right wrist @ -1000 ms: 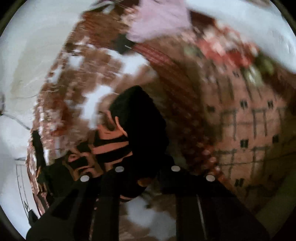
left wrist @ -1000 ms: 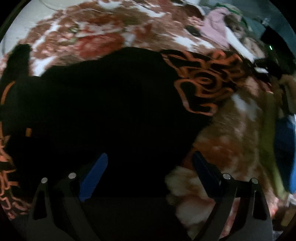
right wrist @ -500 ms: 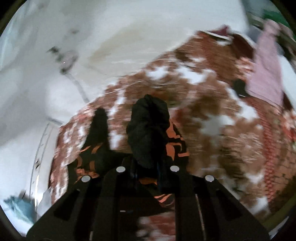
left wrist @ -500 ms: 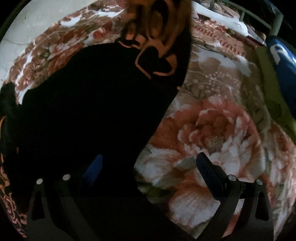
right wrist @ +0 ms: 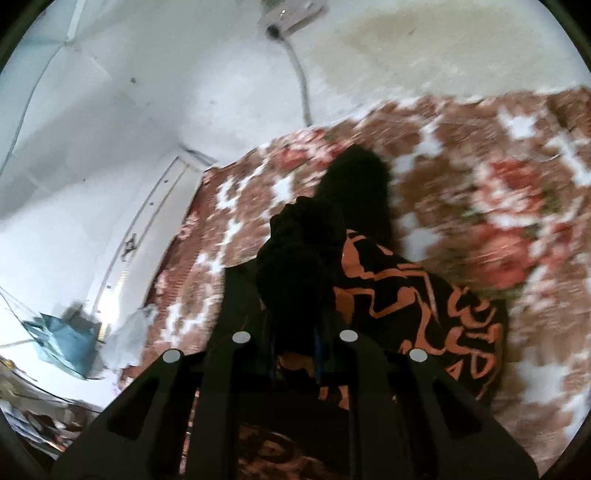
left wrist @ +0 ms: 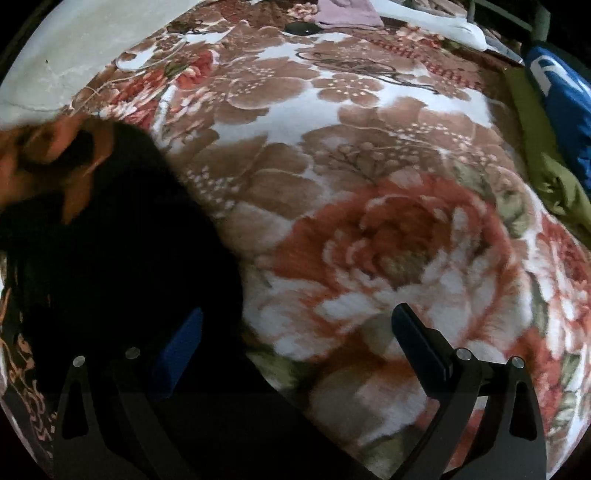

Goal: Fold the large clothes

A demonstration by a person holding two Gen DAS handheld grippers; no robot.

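A black garment with orange patterns [left wrist: 110, 266] lies on the floral blanket [left wrist: 369, 229] at the left of the left wrist view. My left gripper [left wrist: 295, 347] is open and empty, its left finger over the garment's edge and its right finger over the bare blanket. In the right wrist view my right gripper [right wrist: 295, 332] is shut on a bunched black part of the same garment [right wrist: 306, 258] and holds it up, with the orange-patterned cloth [right wrist: 424, 306] hanging down to the blanket [right wrist: 480, 192].
A blue item [left wrist: 561, 96] and olive cloth [left wrist: 543, 162] lie along the blanket's right edge. A pink cloth [left wrist: 347, 11] lies at the far end. A white wall with a cable [right wrist: 299, 81] stands behind the bed, and a teal bag [right wrist: 62, 339] hangs at left.
My right gripper has swung the held garment part across toward the wall side. In the left wrist view the garment has shifted left, so more bare blanket shows.
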